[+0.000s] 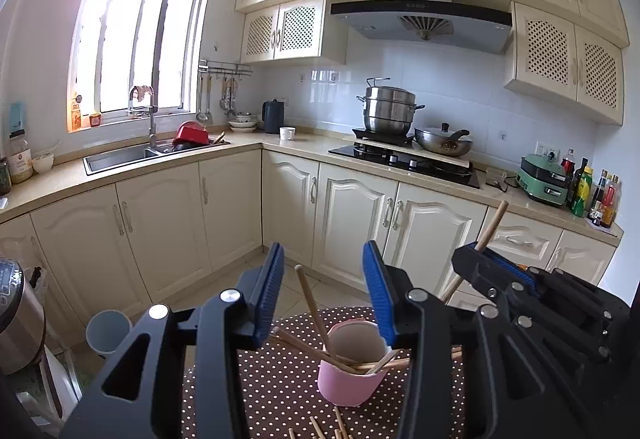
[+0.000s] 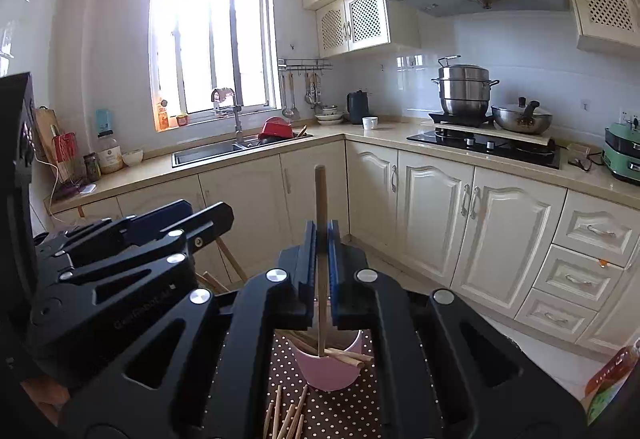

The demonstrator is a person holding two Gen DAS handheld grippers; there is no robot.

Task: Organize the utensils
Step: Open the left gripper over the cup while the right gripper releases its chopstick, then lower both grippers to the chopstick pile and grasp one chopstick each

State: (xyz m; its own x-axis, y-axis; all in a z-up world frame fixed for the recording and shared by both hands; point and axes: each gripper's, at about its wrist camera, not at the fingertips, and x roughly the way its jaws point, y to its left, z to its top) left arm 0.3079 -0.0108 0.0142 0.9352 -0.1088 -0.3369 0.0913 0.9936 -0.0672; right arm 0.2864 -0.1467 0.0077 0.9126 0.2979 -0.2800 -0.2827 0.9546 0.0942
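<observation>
Right tongs [image 2: 322,239] clenched on one wooden chopstick [image 2: 320,199], held near upright, top end high above the pads, lower end reaching down into the pink cup [image 2: 324,371]. Left tongs [image 1: 323,279] parted, nothing pressed between the pads, though a second chopstick [image 1: 310,303] leans up out of the cup between them. Cup upright on the dotted table [image 1: 280,391], mouth up, several sticks lying slantwise across its rim. More loose chopsticks [image 2: 286,415] flat on the cloth just in front of the cup.

Best lowered straight along the stick's own long axis, tip kept inside the rim, released only once the lower end seems seated. Worth keeping clear of the crossed sticks, likely to deflect the tip or tip the light cup. Left tongs well placed to steady the cup wall if needed.
</observation>
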